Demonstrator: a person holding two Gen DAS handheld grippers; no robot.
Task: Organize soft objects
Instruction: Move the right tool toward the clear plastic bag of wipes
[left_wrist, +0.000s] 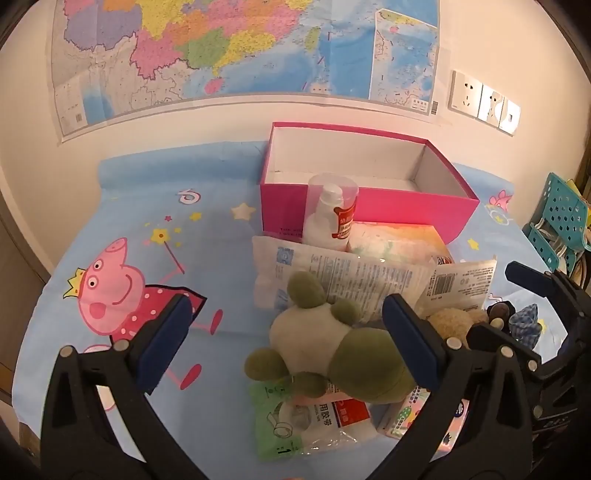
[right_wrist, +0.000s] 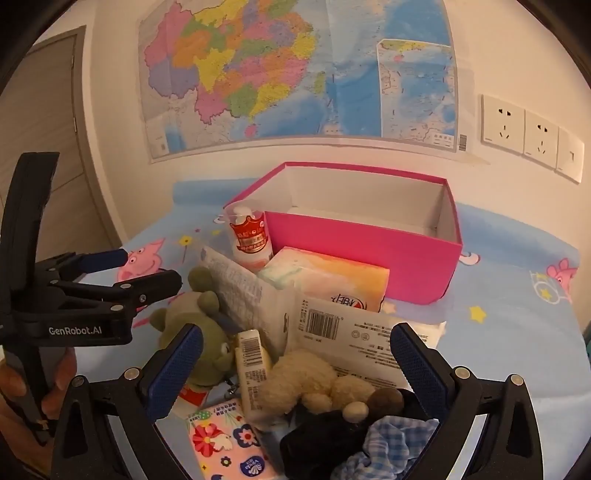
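Note:
A green plush frog (left_wrist: 332, 350) lies on the blue cartoon sheet, and my open left gripper (left_wrist: 295, 339) hovers just above and around it. It also shows in the right wrist view (right_wrist: 195, 321). A beige plush toy (right_wrist: 314, 380) with dark clothes and a blue checked cloth (right_wrist: 391, 443) lies between the wide-open fingers of my right gripper (right_wrist: 299, 369). An open pink box (left_wrist: 365, 184) stands behind the pile, seemingly empty; it shows in the right wrist view too (right_wrist: 369, 236).
Around the toys lie white packets (left_wrist: 332, 273), a lotion bottle (left_wrist: 328, 218), a tissue pack (right_wrist: 332, 280), a tube (right_wrist: 253, 365), a tape packet (left_wrist: 306, 417) and a flowered tissue pack (right_wrist: 229, 443). A teal rack (left_wrist: 557, 221) stands at right. A wall map hangs behind.

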